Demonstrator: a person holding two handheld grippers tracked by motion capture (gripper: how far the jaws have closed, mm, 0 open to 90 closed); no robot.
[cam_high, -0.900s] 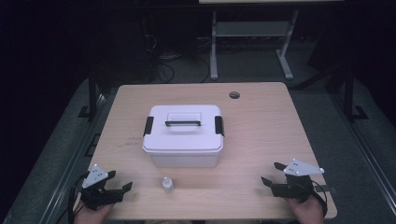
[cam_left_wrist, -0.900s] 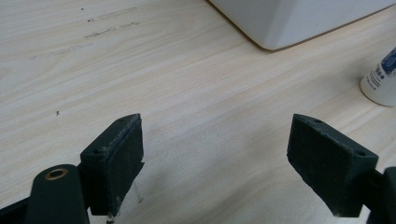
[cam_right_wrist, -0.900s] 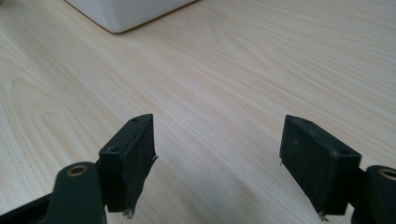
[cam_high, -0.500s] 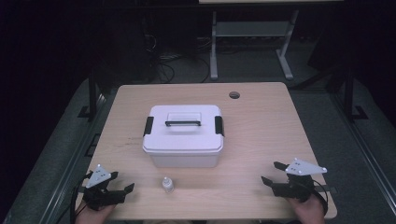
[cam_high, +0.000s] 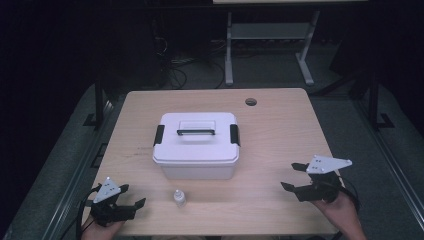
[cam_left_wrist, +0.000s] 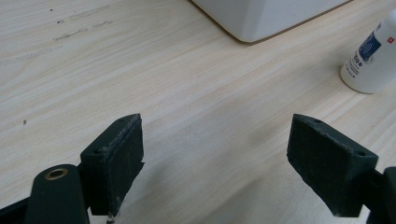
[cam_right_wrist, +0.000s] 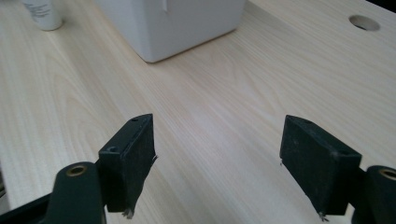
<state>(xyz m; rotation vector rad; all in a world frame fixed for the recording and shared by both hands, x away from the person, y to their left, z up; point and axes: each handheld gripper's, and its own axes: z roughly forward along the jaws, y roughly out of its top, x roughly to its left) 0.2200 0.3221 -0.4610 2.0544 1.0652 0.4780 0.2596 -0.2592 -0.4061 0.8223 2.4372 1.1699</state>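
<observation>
Bottle (cam_high: 179, 198) stands before the box (cam_high: 196, 145) (mid-table (cam_high: 280, 135)), slightly left.

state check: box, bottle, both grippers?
white box: lid on, both black side latches down, handle lying flat, nothing touching it.
small bottle: upright on the table in front of the box, cap on, apart from the box and both grippers.
left gripper: jaws open, nothing between them, near the front left corner of the table.
right gripper: jaws open, nothing between them, near the front right corner.

Bright, sharp tabletop amid dark surroundings
</observation>
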